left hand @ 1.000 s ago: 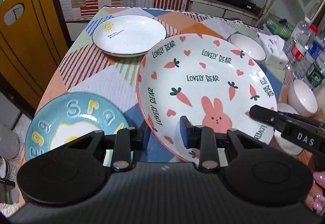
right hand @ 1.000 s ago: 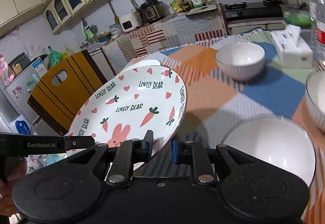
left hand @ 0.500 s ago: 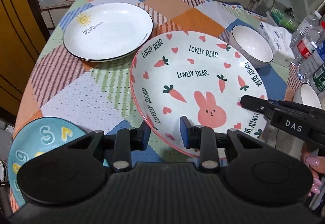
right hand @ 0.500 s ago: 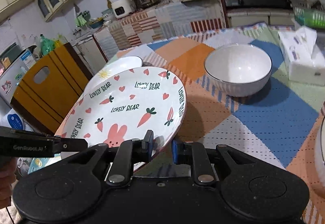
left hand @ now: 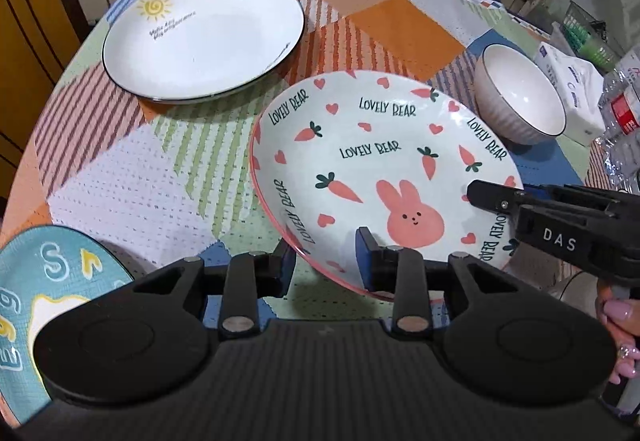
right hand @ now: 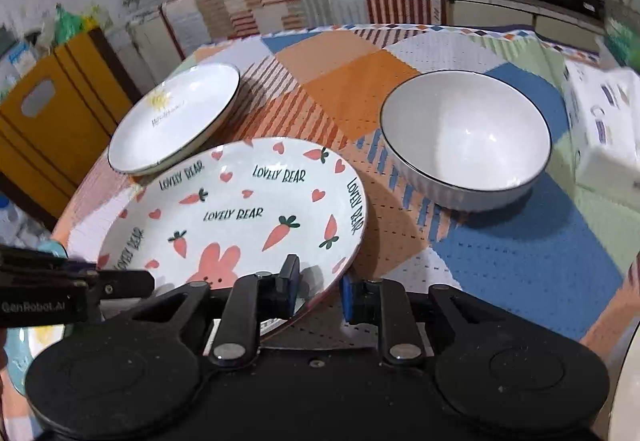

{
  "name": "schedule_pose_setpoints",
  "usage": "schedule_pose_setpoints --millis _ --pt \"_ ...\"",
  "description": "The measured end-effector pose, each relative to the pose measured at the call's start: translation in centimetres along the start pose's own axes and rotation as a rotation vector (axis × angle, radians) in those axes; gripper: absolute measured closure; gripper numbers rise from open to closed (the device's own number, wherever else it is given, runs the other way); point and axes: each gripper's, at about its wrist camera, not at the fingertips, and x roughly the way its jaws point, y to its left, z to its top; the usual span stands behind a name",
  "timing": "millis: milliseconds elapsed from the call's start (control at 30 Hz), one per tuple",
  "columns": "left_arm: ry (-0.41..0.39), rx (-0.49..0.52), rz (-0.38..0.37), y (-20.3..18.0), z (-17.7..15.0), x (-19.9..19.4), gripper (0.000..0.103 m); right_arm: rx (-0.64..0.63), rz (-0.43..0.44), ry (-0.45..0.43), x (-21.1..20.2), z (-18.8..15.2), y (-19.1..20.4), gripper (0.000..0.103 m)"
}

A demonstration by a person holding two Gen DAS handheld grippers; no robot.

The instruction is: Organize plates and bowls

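Fingers of both grippers clamped on bunny plate; blue plate left-view only.

Bunny plate – white, pink rim, pink rabbit, orange carrots, hearts, dark "LOVELY BEAR" text. Sun plate – white, dark rim, yellow sun. Bowl white, dark rim. Tablecloth – orange, blue, green, striped patchwork. Blue plate, yellow-white egg.

The rabbit-print plate looks like glossy glazed ceramic, as do the white sun plate and ribbed white bowl. The table wears a matt, dimpled patchwork cloth. Both hand-held grippers look matt black plastic.
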Motion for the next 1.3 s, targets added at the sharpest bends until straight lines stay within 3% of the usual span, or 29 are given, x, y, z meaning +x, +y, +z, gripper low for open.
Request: schedule_pose_setpoints --millis 200,367,467,600,733,767,867,967,1133,1300 --pt "0.083 -0.045 -0.041 0.7 -0.6 1.8 0.073 -0.022 -0.046 0.046 0.9 0.1 0.3 0.071" --pt "0.06 0.035 -0.015 0.2 -0.8 0.5 0.072 -0.081 -0.101 0.096 1.1 0.1 0.9 0.069" --pt "0.044 0.126 0.021 0.1 -0.7 -1.6 0.072 -0.171 -0.158 0.064 -0.6 -0.1 2.2 0.069" --pt "0.025 0.223 0.047 0.8 -0.7 -5.2 0.072 -0.232 -0.133 -0.012 -4.3 -0.5 3.6 0.069" --pt "0.037 0.31 -0.009 1.6 -0.7 -8.9 0.072 -0.265 -0.1 -0.05 -7.5 -0.7 4.9 0.061" --pt "0.039 0.329 -0.008 1.7 -0.5 -9.9 0.072 -0.281 -0.108 -0.047 -8.0 -0.8 5.4 0.056" --pt "0.031 0.36 -0.029 1.9 0.0 -12.4 0.071 -0.342 -0.145 -0.018 -9.1 -1.1 7.0 0.054" --pt "0.056 0.405 -0.053 2.4 -0.3 -14.5 0.069 -0.366 -0.114 -0.012 -10.2 -1.5 8.3 0.052" --pt "0.022 0.492 0.007 4.1 -2.4 -17.8 0.062 -0.546 -0.045 -0.053 -12.1 -2.2 12.0 0.045" --pt "0.019 0.512 0.064 7.3 -4.6 -19.2 0.059 -0.619 0.054 -0.069 -12.9 -2.1 15.5 0.041"
